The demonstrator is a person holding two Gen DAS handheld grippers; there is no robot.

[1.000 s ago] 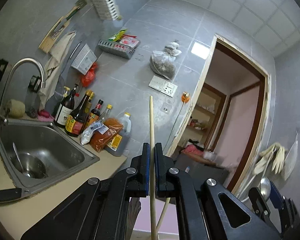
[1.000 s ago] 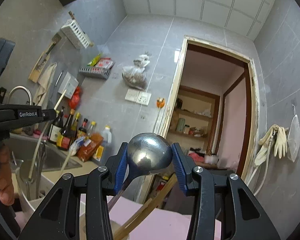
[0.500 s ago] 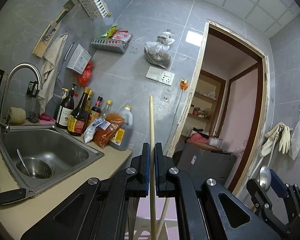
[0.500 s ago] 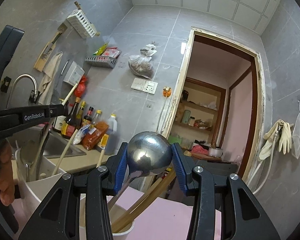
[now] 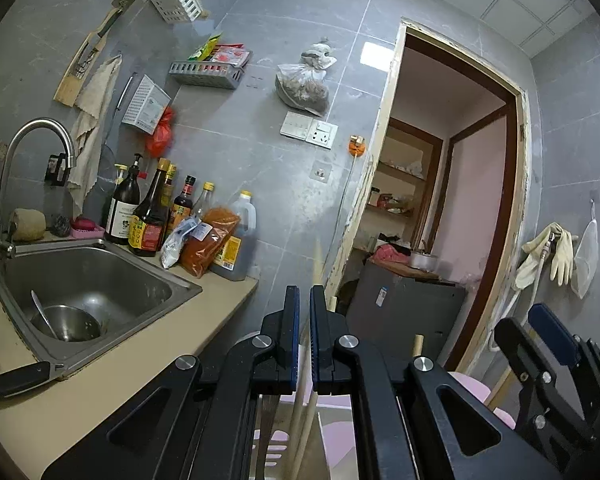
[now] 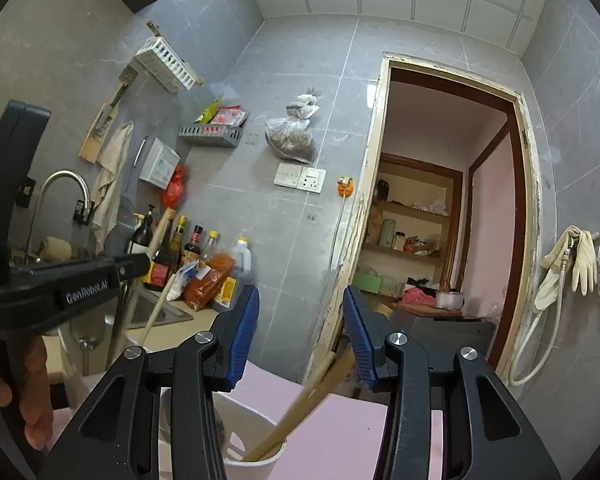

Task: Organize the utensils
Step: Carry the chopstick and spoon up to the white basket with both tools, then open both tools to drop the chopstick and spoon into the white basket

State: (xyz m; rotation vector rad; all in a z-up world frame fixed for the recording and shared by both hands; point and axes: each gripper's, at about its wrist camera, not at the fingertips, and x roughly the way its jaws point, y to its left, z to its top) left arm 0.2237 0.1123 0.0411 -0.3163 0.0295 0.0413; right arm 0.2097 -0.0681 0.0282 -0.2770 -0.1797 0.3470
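left hand-held gripper [image 5: 304, 316] clamps chopstick [image 5: 317, 258]; right hand-held gripper [image 6: 302, 334] agape; cup [image 6: 256, 456] holds sticks [image 6: 296, 412]

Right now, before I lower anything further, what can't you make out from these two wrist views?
- Left wrist: lower end of the chopstick, hidden behind the left gripper.
- Right wrist: inside of the white holder, blocked by the right gripper, whose jaws stand apart.
- Right wrist: the wooden utensils, motion-blurred.
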